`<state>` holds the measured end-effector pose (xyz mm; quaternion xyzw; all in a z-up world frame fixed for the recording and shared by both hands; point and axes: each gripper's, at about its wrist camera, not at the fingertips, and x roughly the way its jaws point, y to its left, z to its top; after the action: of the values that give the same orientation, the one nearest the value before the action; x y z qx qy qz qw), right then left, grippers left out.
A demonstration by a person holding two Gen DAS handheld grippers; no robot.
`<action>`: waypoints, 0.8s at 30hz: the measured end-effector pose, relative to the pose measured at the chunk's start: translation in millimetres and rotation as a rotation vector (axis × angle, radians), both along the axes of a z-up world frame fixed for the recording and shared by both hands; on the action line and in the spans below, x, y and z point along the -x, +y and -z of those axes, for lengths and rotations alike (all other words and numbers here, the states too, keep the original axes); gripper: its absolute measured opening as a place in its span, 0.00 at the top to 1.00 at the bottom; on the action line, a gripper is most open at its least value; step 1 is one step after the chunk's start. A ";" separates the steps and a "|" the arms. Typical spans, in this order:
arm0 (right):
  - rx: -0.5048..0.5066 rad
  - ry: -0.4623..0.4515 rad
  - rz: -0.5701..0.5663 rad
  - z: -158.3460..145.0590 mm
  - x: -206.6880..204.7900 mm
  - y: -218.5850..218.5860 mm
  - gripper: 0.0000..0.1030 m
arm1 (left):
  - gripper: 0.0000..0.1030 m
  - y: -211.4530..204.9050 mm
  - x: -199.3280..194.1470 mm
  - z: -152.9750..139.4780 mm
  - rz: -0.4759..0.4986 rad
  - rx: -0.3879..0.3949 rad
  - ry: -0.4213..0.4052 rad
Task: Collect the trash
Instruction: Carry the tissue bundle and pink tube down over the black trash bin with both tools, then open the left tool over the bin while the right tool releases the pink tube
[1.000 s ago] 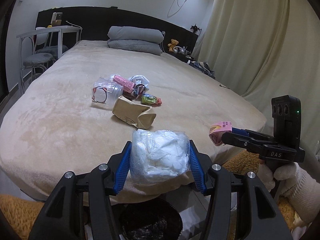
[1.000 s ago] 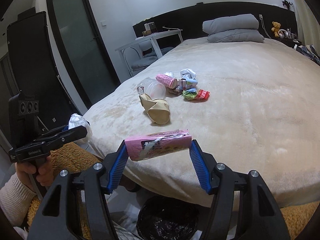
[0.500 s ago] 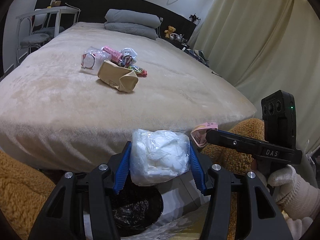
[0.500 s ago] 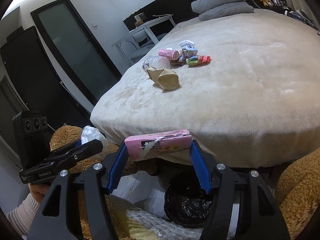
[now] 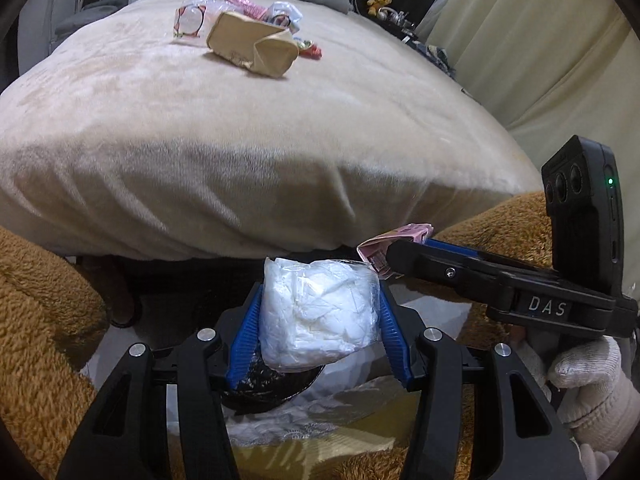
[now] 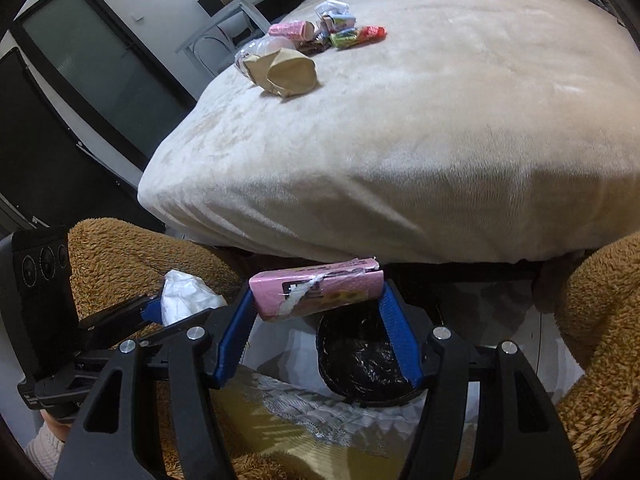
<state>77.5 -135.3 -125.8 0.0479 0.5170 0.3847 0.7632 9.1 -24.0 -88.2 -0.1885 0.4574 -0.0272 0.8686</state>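
Observation:
My left gripper is shut on a clear plastic bag of crumpled white tissue, held just above a bin lined with black plastic on the floor by the bed. My right gripper is shut on a pink carton, which hangs over the same bin. In the left wrist view the right gripper comes in from the right, held by a gloved hand. More trash lies far up on the bed: a crumpled brown paper bag, a clear cup and coloured wrappers.
The beige bed fills the upper part of both views, its edge overhanging the bin. Brown fuzzy legs flank the bin on both sides. Patterned cloth lies on the floor. A dark door stands at left, curtains at right.
Both grippers have sunk from above the bed edge to below it and tipped downward, each keeping its load. The bin has come up closer under them.

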 end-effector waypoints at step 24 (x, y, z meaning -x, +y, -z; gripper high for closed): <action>0.202 0.374 0.058 102.5 -30.9 20.7 0.39 | 0.48 -1.1 -42.8 102.8 -0.017 0.038 0.458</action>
<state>108.4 -114.6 -228.3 0.0563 0.6839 0.2933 0.6656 51.8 -25.0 -191.0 -0.2102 0.6406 0.0151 0.7384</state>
